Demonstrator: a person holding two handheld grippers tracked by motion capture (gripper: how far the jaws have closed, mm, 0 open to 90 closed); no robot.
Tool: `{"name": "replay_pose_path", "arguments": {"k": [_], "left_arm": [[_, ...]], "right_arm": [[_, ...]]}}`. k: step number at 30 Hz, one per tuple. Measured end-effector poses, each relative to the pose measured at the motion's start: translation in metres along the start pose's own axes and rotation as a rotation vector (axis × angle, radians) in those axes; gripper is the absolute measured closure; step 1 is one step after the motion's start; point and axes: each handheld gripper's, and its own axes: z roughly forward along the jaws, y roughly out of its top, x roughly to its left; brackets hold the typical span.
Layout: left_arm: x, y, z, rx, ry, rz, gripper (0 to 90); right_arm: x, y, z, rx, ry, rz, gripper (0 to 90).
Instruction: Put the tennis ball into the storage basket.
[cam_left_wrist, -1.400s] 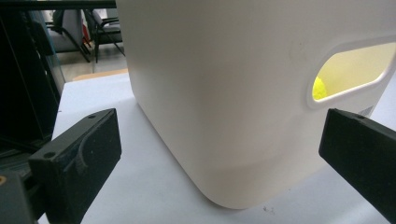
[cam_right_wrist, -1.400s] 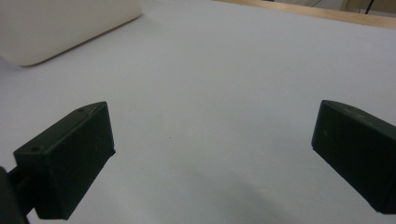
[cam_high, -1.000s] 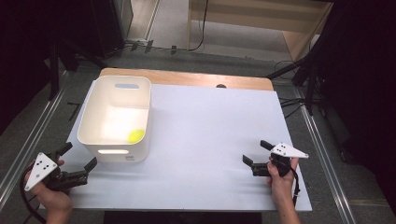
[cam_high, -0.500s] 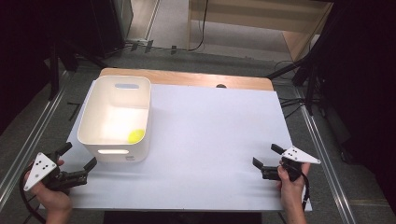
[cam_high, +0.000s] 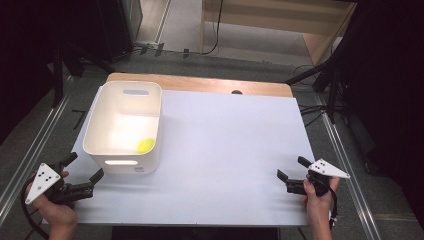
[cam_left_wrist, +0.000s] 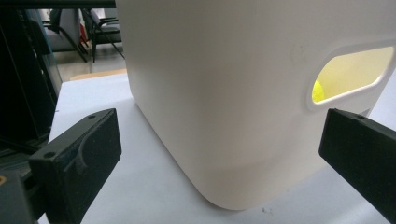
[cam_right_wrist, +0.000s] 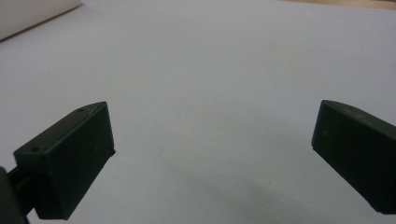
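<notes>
A white bin (cam_high: 123, 125) is being shown at ten o'clock on the white table surface (cam_high: 225, 150), a yellow ball (cam_high: 145, 145) lying inside. The left gripper (cam_high: 84, 169) at eight o'clock and the right gripper (cam_high: 292, 169) at four o'clock are being held with jaws spread.

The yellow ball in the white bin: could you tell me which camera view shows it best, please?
The high view shows it best: looking down into the white bin, the yellow ball lies on the floor near the front right corner. The left gripper view catches only a yellow sliver through the handle slot. The right gripper view catches just a corner of the bin.
</notes>
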Motion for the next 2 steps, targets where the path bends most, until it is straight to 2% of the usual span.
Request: {"name": "replay_pose_path", "arguments": {"k": [2], "left_arm": [[0.0,0.0,0.0001,0.0,0.0,-0.001,0.0]], "right_arm": [[0.0003,-0.0004,0.0009,0.002,0.0,0.004,0.0]]}}
